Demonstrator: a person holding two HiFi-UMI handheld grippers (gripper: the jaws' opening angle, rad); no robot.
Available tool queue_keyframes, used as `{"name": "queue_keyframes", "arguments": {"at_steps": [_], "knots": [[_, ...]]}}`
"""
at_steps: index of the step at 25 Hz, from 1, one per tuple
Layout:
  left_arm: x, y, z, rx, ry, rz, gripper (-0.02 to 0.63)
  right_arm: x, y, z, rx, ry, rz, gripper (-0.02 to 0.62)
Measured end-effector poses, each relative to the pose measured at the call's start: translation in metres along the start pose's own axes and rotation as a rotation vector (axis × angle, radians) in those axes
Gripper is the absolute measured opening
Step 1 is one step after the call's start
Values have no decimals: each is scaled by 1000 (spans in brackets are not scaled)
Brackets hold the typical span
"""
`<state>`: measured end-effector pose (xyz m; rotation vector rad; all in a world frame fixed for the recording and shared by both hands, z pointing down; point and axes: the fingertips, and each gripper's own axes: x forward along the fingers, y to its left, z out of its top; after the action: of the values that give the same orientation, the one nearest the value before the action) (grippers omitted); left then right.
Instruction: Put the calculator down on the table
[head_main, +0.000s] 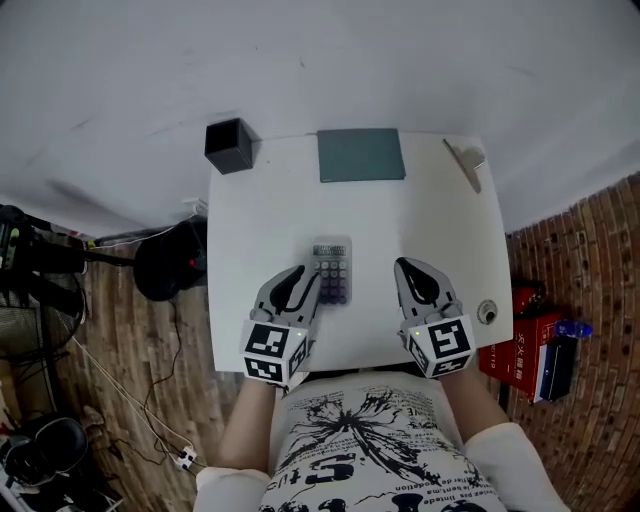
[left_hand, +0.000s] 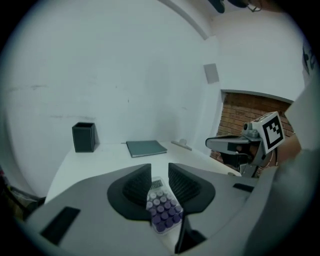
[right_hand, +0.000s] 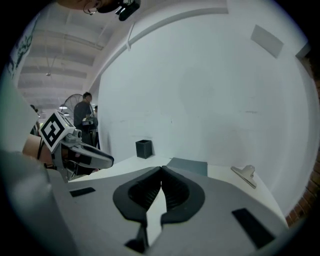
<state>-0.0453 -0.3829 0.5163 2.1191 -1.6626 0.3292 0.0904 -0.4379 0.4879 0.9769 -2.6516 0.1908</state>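
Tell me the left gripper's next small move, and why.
Probably pull the left gripper back toward the person, clear of the calculator. The calculator seems to lie flat on the table already; the jaws are closing with it in their gap, apparently not pressing it.

The calculator (head_main: 332, 272) is seen flat on the table (head_main: 430, 215) near its middle, at the tips of the left gripper (head_main: 305, 280), whose jaws are closing with nothing clamped between them. The right gripper (head_main: 408, 270) is held beside it. A box (head_main: 230, 146) is set at the far left corner, a notebook (head_main: 361, 155) at the far edge and a clip (head_main: 466, 162) at the far right corner.
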Motion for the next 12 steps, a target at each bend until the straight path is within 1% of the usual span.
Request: {"name": "queue_keyframes", "arguments": {"at_steps": [4,6,8,12], "knots": [[-29,-11,39,62,-94,-5,51,-17,5,26,1,-79,5,15],[-43,-16,55,107,-131,-2,32,-26,9,36,-8,-104,1,15],[-56,-22,68,135,-165,-3,21,-36,12,45,-15,-127,-4,15],[-81,-30,89,110,-239,-25,14,-53,14,61,-7,-181,-24,15]]}}
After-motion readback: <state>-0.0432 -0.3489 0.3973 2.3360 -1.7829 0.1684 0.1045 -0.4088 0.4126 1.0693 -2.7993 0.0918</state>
